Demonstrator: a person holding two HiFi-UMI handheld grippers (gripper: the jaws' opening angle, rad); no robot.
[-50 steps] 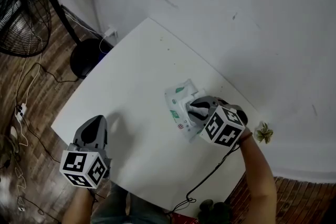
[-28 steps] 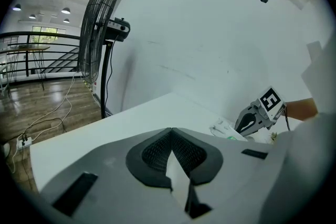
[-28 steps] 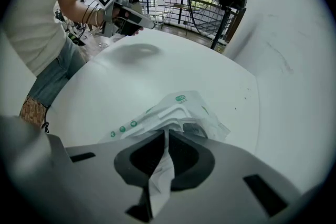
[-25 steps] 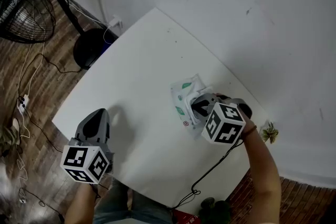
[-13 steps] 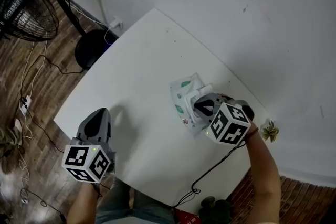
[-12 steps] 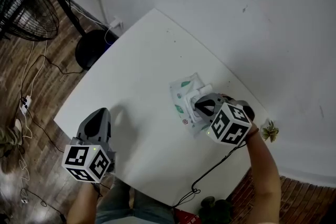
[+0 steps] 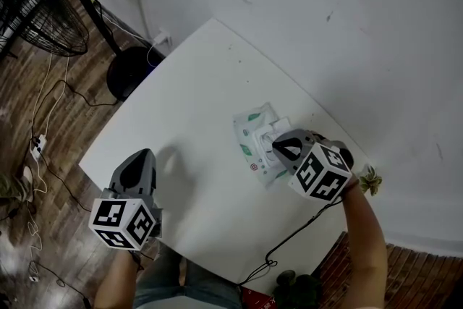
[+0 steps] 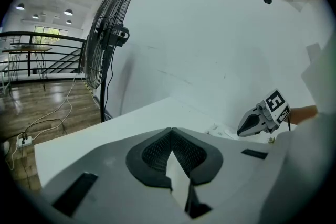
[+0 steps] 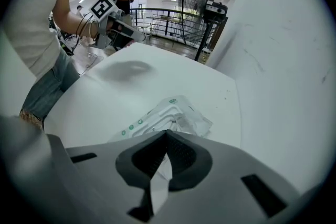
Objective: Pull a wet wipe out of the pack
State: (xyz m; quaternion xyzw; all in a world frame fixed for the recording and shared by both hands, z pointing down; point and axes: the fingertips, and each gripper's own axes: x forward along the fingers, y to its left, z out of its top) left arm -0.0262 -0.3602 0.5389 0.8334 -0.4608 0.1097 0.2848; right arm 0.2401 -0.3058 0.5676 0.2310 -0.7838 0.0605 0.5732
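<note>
Right gripper view first: how do the jaws of the right gripper (image 9: 167, 132) stand?

Closed, from where I'm standing, dark pads tip to tip. A pale strip shows in the slit behind the tips. Wipe or tabletop, I can't tell.

And the soft white wet-wipe pack with green leaf marks (image 9: 152, 115)?

Flat on the white table (image 9: 173, 76), just past those tips. Whether they touch it, I can't say. In the head view the tips sit over the pack's middle.

Which way does it run?

Its long axis slants away from the gripper, up and to the right in that view, with the leaf marks along the left edge. A crumpled clear flap (image 9: 197, 122) sticks out on the side toward the white wall (image 9: 283, 60).

Anything visible inside?

No, the opening lies under the jaws.

The left gripper (image 7: 139, 155)?

Well apart from the pack, near the table's front edge, jaws closed on nothing. Only table shows behind the tips in the left gripper view. Beyond the table a black standing fan (image 8: 107, 34) stands on the wooden floor (image 7: 79, 76).
</note>
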